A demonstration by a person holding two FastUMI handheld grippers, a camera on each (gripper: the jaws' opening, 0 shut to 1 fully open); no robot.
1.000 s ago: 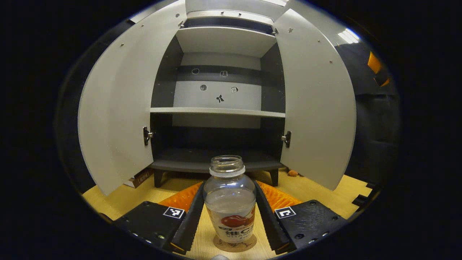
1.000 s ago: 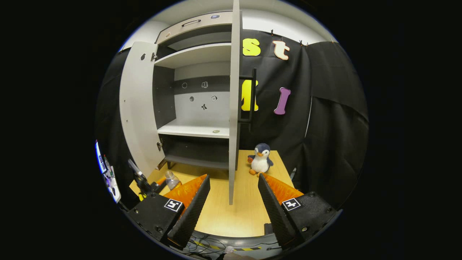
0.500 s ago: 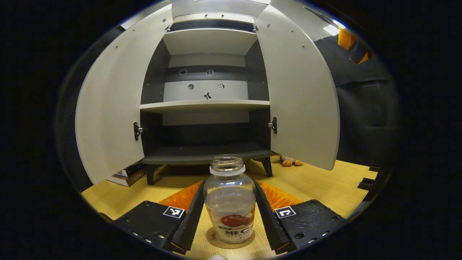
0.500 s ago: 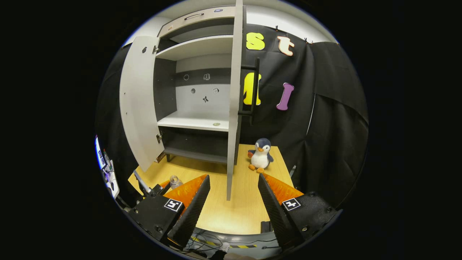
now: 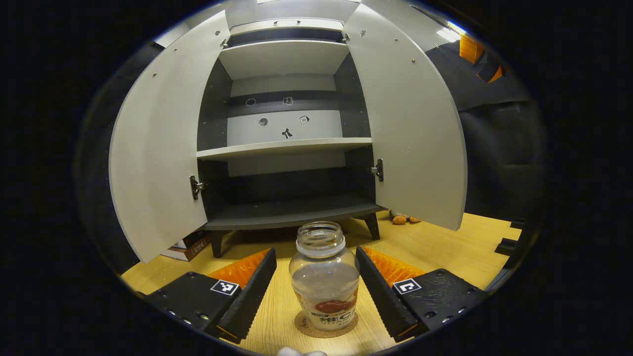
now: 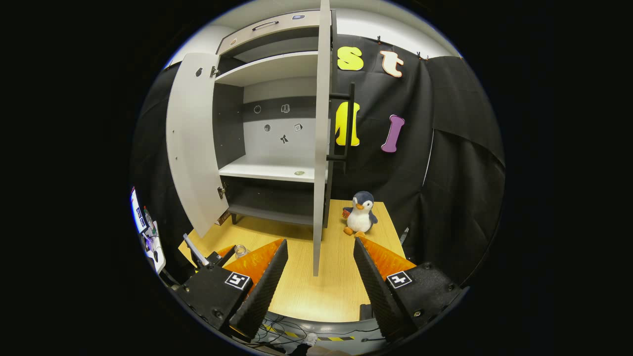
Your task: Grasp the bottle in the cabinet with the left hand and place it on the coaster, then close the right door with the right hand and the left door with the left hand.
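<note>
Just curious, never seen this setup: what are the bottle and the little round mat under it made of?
The bottle looks like clear plastic, since the table shows through it. The coaster looks like cork, brown and matte, though wood is possible.

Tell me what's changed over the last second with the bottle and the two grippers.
The left gripper has let go of the bottle: its fingers, which pressed on the sides a second ago, now stand apart from it. The bottle stands upright on the coaster. The right gripper stays open in front of the right door. Both cabinet doors remain open, and the penguin toy has not moved.
</note>
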